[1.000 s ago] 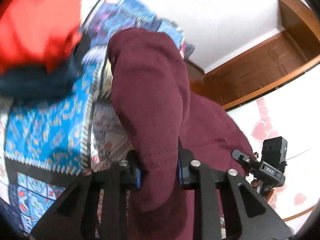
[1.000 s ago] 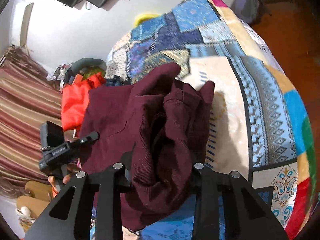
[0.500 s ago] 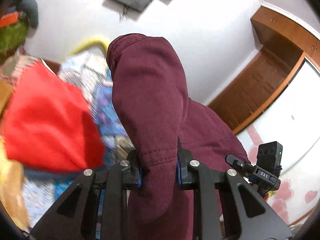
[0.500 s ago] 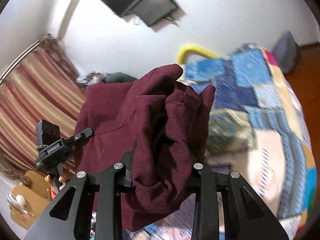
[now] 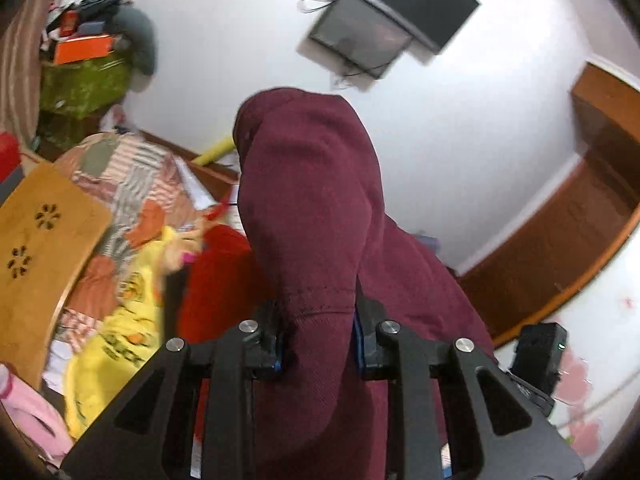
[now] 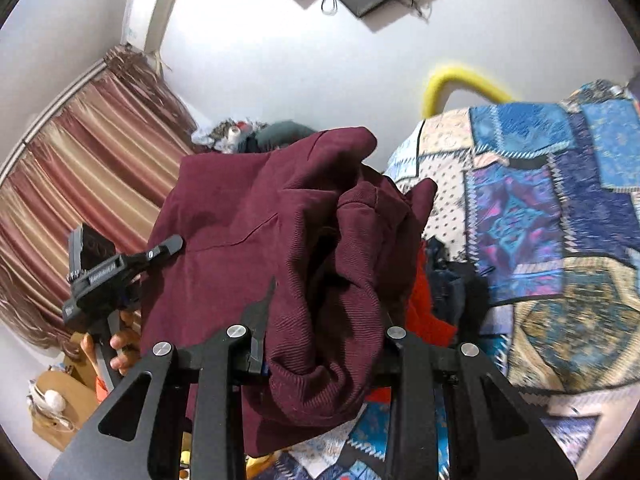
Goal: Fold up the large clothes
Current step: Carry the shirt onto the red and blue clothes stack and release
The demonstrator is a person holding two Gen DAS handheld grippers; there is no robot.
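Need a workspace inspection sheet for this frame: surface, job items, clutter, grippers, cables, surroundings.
Surface: bed with patchwork quilt, blue and cream patches, partly covered by clothes.
Job's things: maroon garment held up off the bed between both grippers, bunched, not yet folded.
Clutter: red cloth, yellow printed cloth, pink cloth, wooden board with cut-out holes, dark clothes on the quilt.
Grippers: left gripper shut on a fold of the garment; right gripper shut on a thick bunch of it.
Cables: loose wires hang under the wall screen.
Surroundings: white wall, striped curtain, wooden wardrobe, yellow tube behind the bed.
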